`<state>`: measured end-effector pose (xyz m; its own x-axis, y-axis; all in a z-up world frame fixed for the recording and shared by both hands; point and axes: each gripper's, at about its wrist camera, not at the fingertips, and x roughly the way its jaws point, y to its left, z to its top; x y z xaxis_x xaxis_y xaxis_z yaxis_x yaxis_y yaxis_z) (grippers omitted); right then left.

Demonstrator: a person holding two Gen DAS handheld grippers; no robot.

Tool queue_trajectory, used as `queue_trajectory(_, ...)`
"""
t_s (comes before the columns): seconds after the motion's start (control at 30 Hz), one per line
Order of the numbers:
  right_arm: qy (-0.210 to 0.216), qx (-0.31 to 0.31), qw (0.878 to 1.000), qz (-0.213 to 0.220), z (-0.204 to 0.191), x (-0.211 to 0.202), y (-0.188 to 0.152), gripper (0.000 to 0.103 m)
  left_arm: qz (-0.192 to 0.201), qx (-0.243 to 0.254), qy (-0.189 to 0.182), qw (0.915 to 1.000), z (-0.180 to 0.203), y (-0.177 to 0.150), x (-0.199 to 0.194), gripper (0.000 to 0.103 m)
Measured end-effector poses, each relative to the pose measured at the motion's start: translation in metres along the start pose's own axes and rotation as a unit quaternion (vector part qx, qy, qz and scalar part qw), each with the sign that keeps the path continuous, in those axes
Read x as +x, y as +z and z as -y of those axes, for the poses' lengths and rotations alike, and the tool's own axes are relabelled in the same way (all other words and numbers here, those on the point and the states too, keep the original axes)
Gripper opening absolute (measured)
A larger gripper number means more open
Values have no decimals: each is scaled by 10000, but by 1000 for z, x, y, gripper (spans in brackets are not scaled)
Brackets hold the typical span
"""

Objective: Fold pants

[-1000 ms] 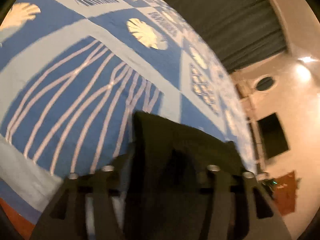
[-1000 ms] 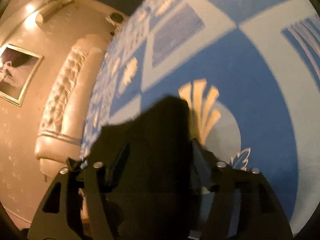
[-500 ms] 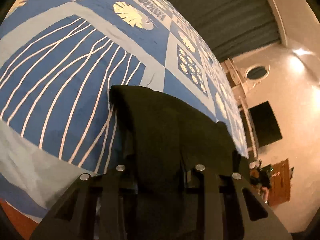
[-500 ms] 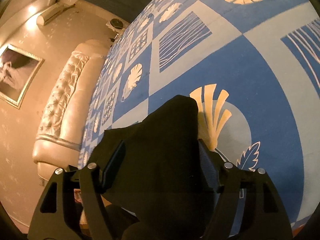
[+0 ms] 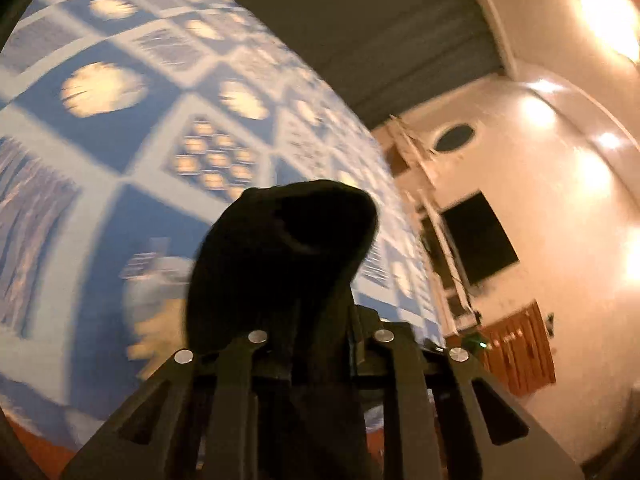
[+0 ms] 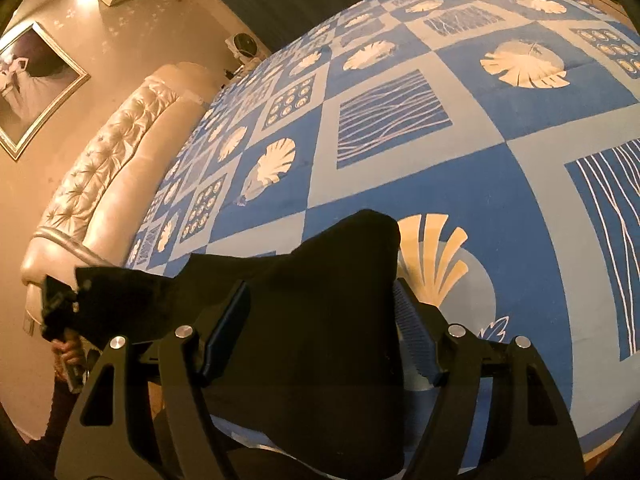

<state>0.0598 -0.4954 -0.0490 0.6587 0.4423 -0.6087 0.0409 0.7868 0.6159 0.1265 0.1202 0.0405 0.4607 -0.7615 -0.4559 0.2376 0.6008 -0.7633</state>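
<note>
Left wrist view, blurred: left gripper [image 5: 320,312] with fingers drawn close together, clamped on a bunched fold of the black pants [image 5: 284,248], which rise in a rounded hump above the fingertips. Behind the pants, the bed [image 5: 132,152] with its blue patchwork cover of pale leaf and line squares. Beyond the bed's far edge, a dark curtain [image 5: 360,32]; to the right of the bed, a cream wall with a dark screen [image 5: 478,238] and an oval mirror [image 5: 454,138]. Right wrist view, sharp: right gripper [image 6: 320,312] with fingers set fairly wide, the pants [image 6: 320,320] filling the gap and draped over both fingers; grip looks closed on the cloth, contact itself hidden. The pants hang above the near edge of the bed [image 6: 460,168], stretched leftward to the other gripper [image 6: 60,308], seen small beside the bed's tufted cream headboard [image 6: 116,152]. A framed picture [image 6: 32,84] hangs on the wall above the headboard.
</note>
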Motion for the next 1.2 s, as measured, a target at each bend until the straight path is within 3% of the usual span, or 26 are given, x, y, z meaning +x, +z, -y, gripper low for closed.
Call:
queue_trajectory(0.13,266,355,9986,280,6,-11,6,72,-428,563,-135,9974,67,-9,60,14)
queue_trajectory(0.4,834,453,9954,-96,-8,4,1,72,-1396,733,21,9875,101,-62,191,11)
queue_trajectory(0.53,973,516,9930,-424,-11,18,-8,73,-1705,889,407,9805,104,-87,241,11)
queue_trajectory(0.63,1029,619,9911,-572,-9,23,-13,76,-1875,1418,849,9683,111,-102,263,17)
queue_trajectory(0.7,1173,756,9880,-663,-6,26,-16,76,-1787,1570,832,9677,119,-104,257,32)
queue_trajectory(0.73,1222,815,9869,-670,-5,26,-16,77,-1719,1558,677,9704,124,-104,249,45)
queue_trajectory(0.77,1246,846,9862,-680,-5,26,-17,77,-1567,1514,555,9744,129,-102,236,65)
queue_trajectory(0.87,1445,942,9822,-740,-9,27,-19,78,-858,1410,339,9857,135,-88,189,81)
queue_trajectory(0.93,1601,980,9787,-829,-13,31,-21,82,-408,1317,370,9898,126,-78,157,87)
queue_trajectory(1.03,1572,948,9768,-1102,-23,45,-25,88,71,857,931,9919,77,-69,118,87)
queue_trajectory(1.1,1408,785,9794,-1216,-29,52,-26,88,63,429,1401,9892,43,-67,107,87)
queue_trajectory(1.2,1387,827,9751,-1520,-34,72,-28,89,22,-597,1981,9784,-19,-70,93,87)
